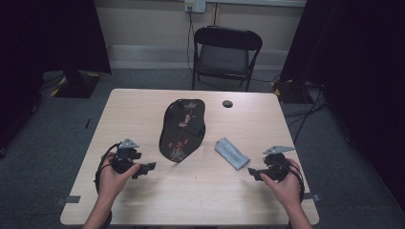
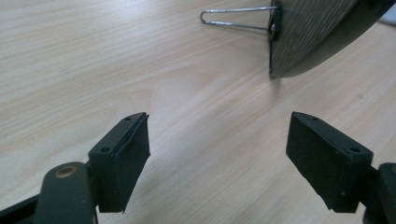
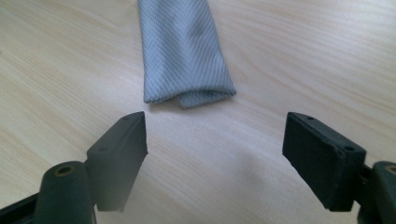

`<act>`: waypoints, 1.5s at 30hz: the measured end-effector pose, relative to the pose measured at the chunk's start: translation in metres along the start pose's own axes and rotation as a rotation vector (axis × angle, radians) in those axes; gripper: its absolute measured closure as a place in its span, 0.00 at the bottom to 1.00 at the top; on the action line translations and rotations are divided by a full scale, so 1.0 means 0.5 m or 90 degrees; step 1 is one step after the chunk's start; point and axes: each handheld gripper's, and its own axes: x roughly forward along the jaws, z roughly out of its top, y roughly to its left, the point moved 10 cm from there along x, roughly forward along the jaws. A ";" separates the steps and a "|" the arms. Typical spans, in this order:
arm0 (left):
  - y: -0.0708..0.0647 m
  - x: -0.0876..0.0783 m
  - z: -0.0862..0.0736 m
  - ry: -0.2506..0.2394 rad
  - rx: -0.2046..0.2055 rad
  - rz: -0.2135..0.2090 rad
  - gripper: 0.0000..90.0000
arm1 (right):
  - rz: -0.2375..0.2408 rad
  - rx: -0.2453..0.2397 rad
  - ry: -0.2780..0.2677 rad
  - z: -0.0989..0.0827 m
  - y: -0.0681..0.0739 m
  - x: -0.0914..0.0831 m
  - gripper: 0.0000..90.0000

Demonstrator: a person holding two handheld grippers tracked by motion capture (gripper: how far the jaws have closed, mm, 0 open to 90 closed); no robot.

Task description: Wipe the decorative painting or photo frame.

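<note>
**Fingers parted over bare tabletop: grey cloth and black stand**

Fingers of the right gripper [image 3: 215,154] stand wide apart, gripping nothing; folded grey cloth [image 3: 184,51] lies flat just beyond their tips, its folded end toward them, untouched. Ribbed weave; no label or writing legible.

Fingers of the left gripper [image 2: 217,158] likewise spread and empty. Black oval stand [image 2: 313,32], propped on edge by a bent wire leg [image 2: 233,16], sits ahead and to the right of the tips, apart from them. In the high view its black face [image 1: 182,129] carries a floral pattern; no readable text.

Wooden table [image 1: 143,109] beneath both grippers. Small dark round spot [image 1: 228,103] beyond the stand. Black folding chair [image 1: 224,55] behind the table.
</note>
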 end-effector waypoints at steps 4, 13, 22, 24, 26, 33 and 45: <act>0.008 0.002 -0.004 0.001 -0.004 0.008 0.24 | 0.003 -0.002 -0.001 -0.011 -0.002 -0.001 0.22; 0.023 0.009 -0.019 0.011 -0.006 0.014 0.24 | 0.004 0.004 0.006 -0.037 -0.012 0.000 0.21; 0.031 0.014 -0.030 0.023 0.003 0.018 0.24 | -0.001 0.006 0.013 -0.061 -0.019 0.003 0.21; 0.036 0.016 -0.033 0.025 0.003 0.023 0.24 | -0.003 0.003 0.012 -0.064 -0.022 0.004 0.21; 0.039 0.018 -0.037 0.029 0.006 0.027 0.24 | -0.007 0.001 0.014 -0.069 -0.023 0.005 0.21; 0.045 0.020 -0.041 0.034 0.018 0.033 0.24 | -0.013 -0.004 0.017 -0.085 -0.028 0.007 0.20; 0.048 0.028 -0.045 0.031 0.020 0.035 0.24 | -0.018 -0.010 0.013 -0.096 -0.030 0.016 0.18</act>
